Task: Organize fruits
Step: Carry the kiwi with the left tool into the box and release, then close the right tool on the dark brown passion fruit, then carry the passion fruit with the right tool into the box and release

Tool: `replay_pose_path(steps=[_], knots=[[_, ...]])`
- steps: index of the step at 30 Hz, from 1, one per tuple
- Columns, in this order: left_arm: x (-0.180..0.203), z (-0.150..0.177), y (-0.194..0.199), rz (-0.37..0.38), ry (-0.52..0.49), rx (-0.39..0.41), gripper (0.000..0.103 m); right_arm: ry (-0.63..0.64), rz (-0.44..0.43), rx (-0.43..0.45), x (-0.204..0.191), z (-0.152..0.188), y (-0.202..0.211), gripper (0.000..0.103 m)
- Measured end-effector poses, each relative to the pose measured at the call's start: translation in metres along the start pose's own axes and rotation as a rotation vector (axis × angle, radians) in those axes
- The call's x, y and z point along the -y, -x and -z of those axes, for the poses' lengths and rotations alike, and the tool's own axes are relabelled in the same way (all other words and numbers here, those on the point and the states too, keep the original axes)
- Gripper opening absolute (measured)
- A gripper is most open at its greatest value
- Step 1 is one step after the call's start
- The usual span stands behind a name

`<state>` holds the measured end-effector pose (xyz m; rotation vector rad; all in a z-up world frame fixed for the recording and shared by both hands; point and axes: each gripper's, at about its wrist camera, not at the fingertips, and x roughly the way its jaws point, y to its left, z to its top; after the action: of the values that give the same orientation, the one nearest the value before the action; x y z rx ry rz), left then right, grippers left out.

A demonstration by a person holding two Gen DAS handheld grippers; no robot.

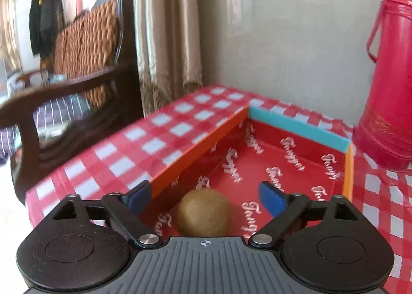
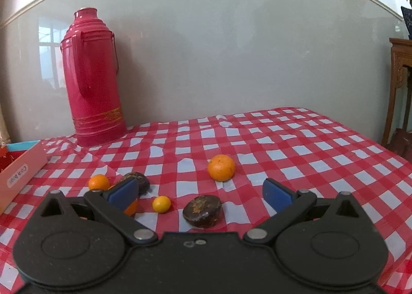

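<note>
Checked tablecloth (image 2: pixel 296 139) spread wide, tall red thermos (image 2: pixel 94 80) parked at the wall, well clear of the action. Then the red box (image 1: pixel 296 149), open-topped and sitting at the table's left end — the collecting bin, by my read. Left gripper (image 1: pixel 206 197) hangs over it, jaws spread wide and holding nothing, with a round brown fruit (image 1: pixel 204 213) lying loose on the box floor between them, dull and rough-skinned. Right gripper (image 2: pixel 200 193) is equally wide open and empty, low over the loose fruit: one bright orange (image 2: pixel 221 167) ahead, a dark wrinkled fruit (image 2: pixel 203 211) just below the jaws — likely the next pick — and a tiny yellow-orange one (image 2: pixel 161 204).
</note>
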<state>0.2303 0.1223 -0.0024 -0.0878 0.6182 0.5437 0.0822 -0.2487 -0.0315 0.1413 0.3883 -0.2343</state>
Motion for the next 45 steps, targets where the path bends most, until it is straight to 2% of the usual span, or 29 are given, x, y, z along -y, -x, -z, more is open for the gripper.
replay_pose_path(steps=[6, 12, 17, 20, 22, 24, 25, 29, 32, 34, 36, 45], knots=[[0.003, 0.004, 0.041, 0.051, -0.047, 0.071, 0.098, -0.031, -0.007, -0.022, 0.016, -0.002, -0.002, 0.098], [-0.016, 0.024, 0.072, 0.112, -0.035, 0.059, 0.099, -0.037, -0.053, -0.03, 0.025, -0.004, -0.002, 0.098], [-0.027, 0.039, 0.084, 0.123, -0.042, 0.055, 0.099, 0.009, -0.081, -0.053, 0.021, -0.009, -0.003, 0.096], [-0.03, 0.043, 0.086, 0.101, -0.049, 0.064, 0.099, 0.028, -0.105, -0.067, 0.02, -0.012, -0.008, 0.087], [-0.03, 0.043, 0.087, 0.096, -0.052, 0.071, 0.099, 0.047, -0.089, -0.103, 0.017, -0.008, -0.015, 0.068], [-0.031, 0.042, 0.087, 0.091, -0.047, 0.077, 0.099, 0.035, -0.095, -0.139, 0.017, -0.004, -0.022, 0.057], [-0.032, 0.042, 0.087, 0.091, -0.042, 0.075, 0.099, 0.033, -0.095, -0.149, 0.017, -0.003, -0.024, 0.054], [-0.037, 0.042, 0.084, 0.083, -0.025, 0.066, 0.099, 0.062, -0.094, -0.167, 0.011, -0.003, -0.031, 0.052], [-0.042, 0.041, 0.082, 0.07, -0.007, 0.059, 0.099, 0.08, -0.088, -0.195, 0.009, -0.005, -0.042, 0.046], [-0.046, 0.041, 0.082, 0.059, 0.005, 0.061, 0.099, 0.064, -0.1, -0.221, 0.011, -0.005, -0.049, 0.038], [-0.051, 0.041, 0.082, 0.04, 0.02, 0.07, 0.099, 0.043, -0.11, -0.25, 0.012, -0.001, -0.053, 0.035], [-0.069, 0.039, 0.074, -0.008, 0.082, 0.056, 0.1, 0.072, -0.1, -0.256, 0.003, 0.003, -0.053, 0.033]])
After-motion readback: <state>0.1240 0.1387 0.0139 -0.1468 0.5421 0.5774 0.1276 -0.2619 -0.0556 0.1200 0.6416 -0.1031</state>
